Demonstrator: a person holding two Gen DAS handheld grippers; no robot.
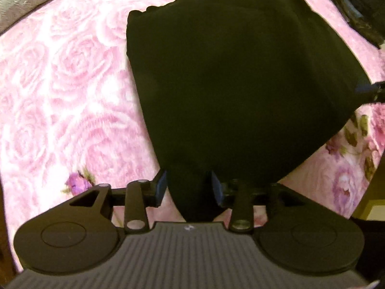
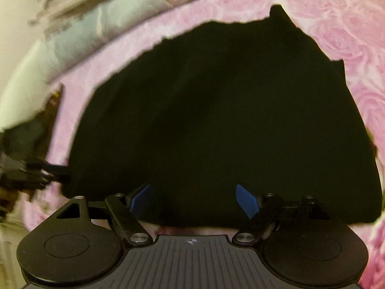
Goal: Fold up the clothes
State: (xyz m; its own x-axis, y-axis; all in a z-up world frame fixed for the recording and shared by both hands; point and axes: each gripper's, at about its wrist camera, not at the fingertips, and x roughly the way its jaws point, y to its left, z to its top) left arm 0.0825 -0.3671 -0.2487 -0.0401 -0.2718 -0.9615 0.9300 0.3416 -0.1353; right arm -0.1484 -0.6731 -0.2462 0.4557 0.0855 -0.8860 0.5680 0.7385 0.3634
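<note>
Black garment [image 1: 235, 84] between left hand-held gripper's [image 1: 189, 187] fingers.

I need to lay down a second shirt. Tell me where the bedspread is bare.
Left of the black garment, the pink rose bedspread is bare out to its edge. A smaller patch lies at the garment's right. The far right corner holds dark folded clothes. The left tongs crowd the near edge.

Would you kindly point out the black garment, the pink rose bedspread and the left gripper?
black garment [image 1: 228, 84], left wrist view, middle of cloth.
pink rose bedspread [image 1: 72, 84], left wrist view, bare patch.
left gripper [image 1: 189, 187], left wrist view, between fingertips.
</note>
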